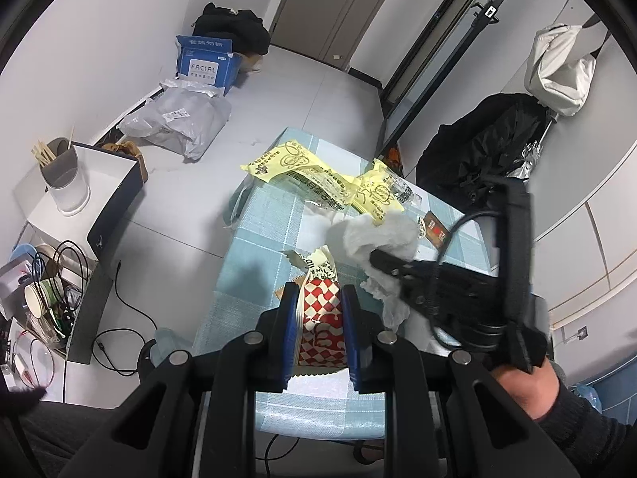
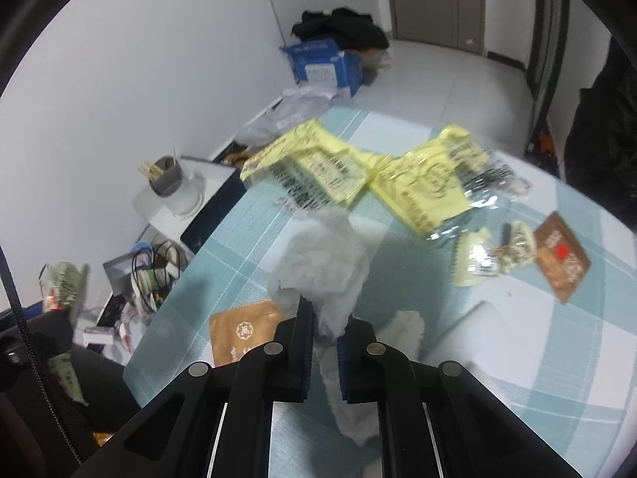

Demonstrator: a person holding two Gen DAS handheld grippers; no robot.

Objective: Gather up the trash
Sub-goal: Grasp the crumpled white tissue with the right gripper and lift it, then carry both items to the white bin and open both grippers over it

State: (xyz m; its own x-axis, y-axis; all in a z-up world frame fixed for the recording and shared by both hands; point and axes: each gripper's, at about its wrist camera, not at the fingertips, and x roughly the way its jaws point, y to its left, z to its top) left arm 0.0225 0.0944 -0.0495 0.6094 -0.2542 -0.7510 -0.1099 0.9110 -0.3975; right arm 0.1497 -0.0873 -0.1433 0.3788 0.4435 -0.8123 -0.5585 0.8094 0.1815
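1. The crumpled white tissue (image 2: 322,263) looks nearly weightless and soft; it should crush flat under any squeeze and cannot break, but a loose flap could tear or slip free. A hold on the dense bunched middle seems safer than one on a trailing edge.
2. The right hand-held gripper (image 2: 324,352) has its jaws closed on the lower part of that tissue, which rises above the counter (image 2: 557,358) with its tail hanging down between the fingers.
3. The red-and-white checked wrapper (image 1: 320,318) is thin, crinkly film, probably slick and springy; pinching across its flat body, as here, should hold better than gripping a serrated end.
4. The left hand-held gripper (image 1: 318,330) is clamped on this wrapper, near the counter's near edge.
5. Looks: the tissue is wrinkled, white and slightly translucent; the wrapper bears a bold red check with a pale printed strip at its top.
6. Still lying on the counter are two yellow printed bags (image 2: 338,171), a small torn cream packet (image 2: 493,255), a brown sachet with a red mark (image 2: 561,257) and a tan sachet (image 2: 243,332), all flat, light and likely to slide.
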